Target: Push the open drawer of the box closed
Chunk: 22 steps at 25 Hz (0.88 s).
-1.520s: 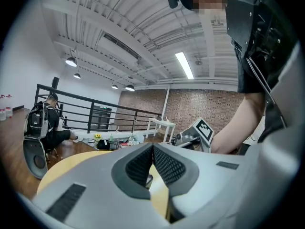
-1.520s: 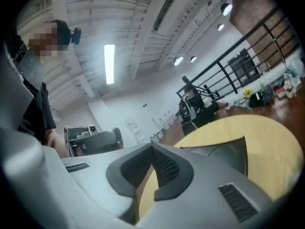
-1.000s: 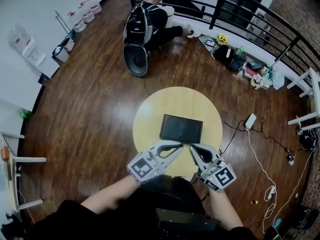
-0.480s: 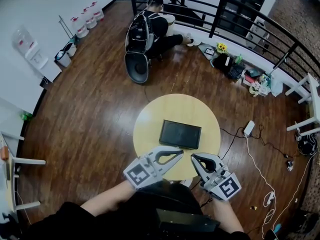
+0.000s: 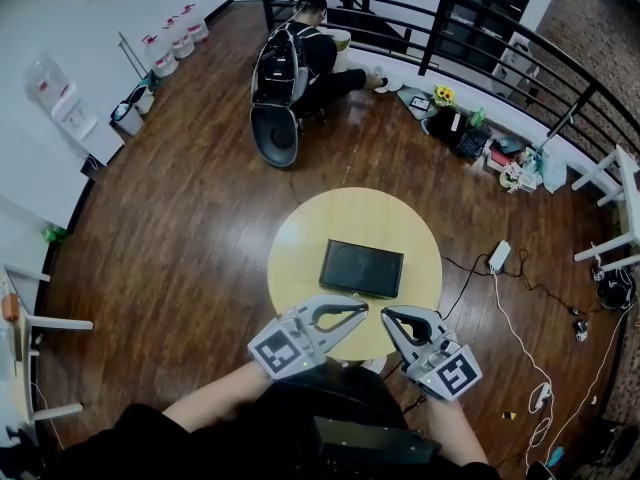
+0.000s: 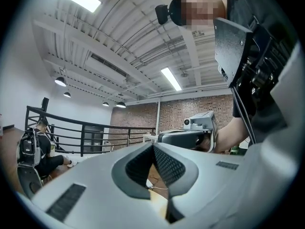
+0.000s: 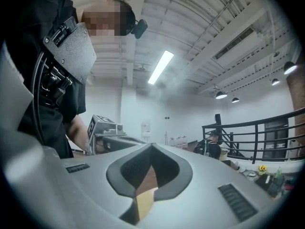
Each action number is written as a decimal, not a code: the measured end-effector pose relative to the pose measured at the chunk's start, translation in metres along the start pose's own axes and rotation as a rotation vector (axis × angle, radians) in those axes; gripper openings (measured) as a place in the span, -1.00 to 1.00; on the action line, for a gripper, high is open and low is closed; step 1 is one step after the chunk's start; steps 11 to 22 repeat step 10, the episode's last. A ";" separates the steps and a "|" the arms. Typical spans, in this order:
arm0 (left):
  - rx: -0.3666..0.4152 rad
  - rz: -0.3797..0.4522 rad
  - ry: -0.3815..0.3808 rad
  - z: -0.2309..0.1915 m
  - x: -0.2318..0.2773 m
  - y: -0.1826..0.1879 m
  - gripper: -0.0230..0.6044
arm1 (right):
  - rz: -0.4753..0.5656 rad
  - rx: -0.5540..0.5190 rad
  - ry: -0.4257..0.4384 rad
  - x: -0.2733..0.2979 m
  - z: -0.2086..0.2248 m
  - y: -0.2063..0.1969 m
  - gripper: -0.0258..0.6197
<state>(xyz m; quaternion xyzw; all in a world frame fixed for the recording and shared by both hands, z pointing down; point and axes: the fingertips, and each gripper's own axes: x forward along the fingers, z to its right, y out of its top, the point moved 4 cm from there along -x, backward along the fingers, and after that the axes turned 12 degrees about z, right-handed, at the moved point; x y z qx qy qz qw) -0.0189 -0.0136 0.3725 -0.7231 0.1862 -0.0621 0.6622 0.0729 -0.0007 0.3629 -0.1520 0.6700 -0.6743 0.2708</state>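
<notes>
Box [image 5: 362, 268] — dark, flat, rectangular, lying near the middle of the round table [image 5: 300, 233], just beyond the tips of both tongs. From above its outline looks plain. No drawer front is seen standing out, so I cannot tell whether the drawer is shut.

Left tongs [image 5: 360, 311]: jaws pressed together, nothing between them. Right tongs [image 5: 386, 314]: the same — empty.

Both are held level over the near table edge, tips close to each other and clear of the box. Likely a standoff posture, with the closed tips ready to serve as a blunt pusher.
</notes>
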 end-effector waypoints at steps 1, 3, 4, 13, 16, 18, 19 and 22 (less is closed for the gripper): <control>-0.011 0.004 0.003 0.001 0.000 0.000 -0.84 | -0.001 0.001 0.001 -0.001 -0.001 -0.001 -0.87; -0.020 0.006 0.003 0.001 -0.001 0.001 -0.84 | -0.003 0.006 0.002 -0.001 -0.004 -0.002 -0.87; -0.020 0.004 0.001 0.001 -0.001 0.001 -0.84 | -0.002 0.008 0.001 0.000 -0.004 -0.002 -0.87; -0.007 -0.009 -0.006 0.000 -0.003 -0.002 -0.84 | -0.009 0.005 0.004 0.006 -0.004 -0.004 -0.87; -0.007 -0.009 -0.006 0.000 -0.003 -0.002 -0.84 | -0.009 0.005 0.004 0.006 -0.004 -0.004 -0.87; -0.007 -0.009 -0.006 0.000 -0.003 -0.002 -0.84 | -0.009 0.005 0.004 0.006 -0.004 -0.004 -0.87; -0.007 -0.009 -0.006 0.000 -0.003 -0.002 -0.84 | -0.009 0.005 0.004 0.006 -0.004 -0.004 -0.87; -0.007 -0.009 -0.006 0.000 -0.003 -0.002 -0.84 | -0.009 0.005 0.004 0.006 -0.004 -0.004 -0.87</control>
